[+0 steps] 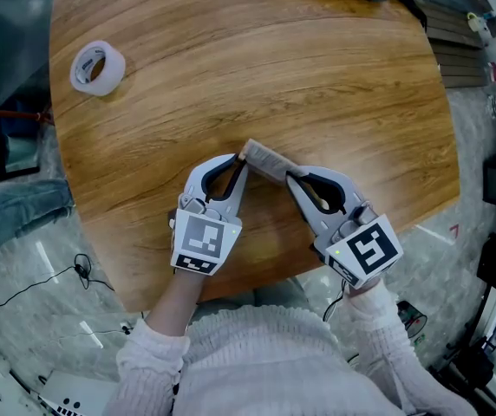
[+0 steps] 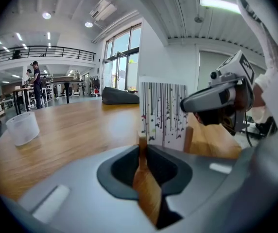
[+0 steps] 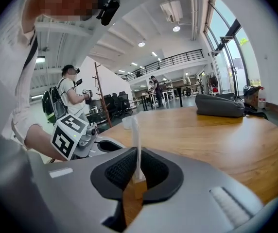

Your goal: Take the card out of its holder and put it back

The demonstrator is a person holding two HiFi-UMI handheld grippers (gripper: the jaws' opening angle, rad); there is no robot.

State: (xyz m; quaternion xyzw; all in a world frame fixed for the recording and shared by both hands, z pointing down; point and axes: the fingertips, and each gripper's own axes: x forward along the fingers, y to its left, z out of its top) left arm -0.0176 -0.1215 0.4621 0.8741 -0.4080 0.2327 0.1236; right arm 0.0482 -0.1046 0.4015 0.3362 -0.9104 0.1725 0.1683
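In the head view the card (image 1: 264,160) is showing only as a thin pale strip seen from above. The wooden holder under it is lying mostly hidden beneath that strip and the two gripper tips. In the left gripper view the jaw housing is cutting off the card's bottom edge, so I cannot tell how deep the card is sitting in its slot. There the right gripper (image 2: 187,104) is also covering the card's right edge. In the right gripper view the card (image 3: 137,144) is appearing edge-on, as a narrow pale line, and its printed face is not readable.

The left gripper (image 1: 241,161) is clamping, jaws narrow, on one upright wooden post of the holder (image 2: 142,149), which is sitting straight between the pads. The card (image 2: 163,113) is rising upright just beyond these jaws, a little to their right, with its streaked face turned toward them. A second post (image 2: 188,139) is standing at the card's far lower corner.

The right gripper's jaws are pinching almost together on the card's side edge, which is standing upright between the pads. A wooden part of the holder (image 3: 136,189) is showing just below the card, low between the jaws. The left gripper (image 3: 107,144) is sitting just beyond, to the left of the right jaws.

A tape roll (image 1: 97,67) is lying on the table (image 1: 317,76), well apart from both pairs of jaws.
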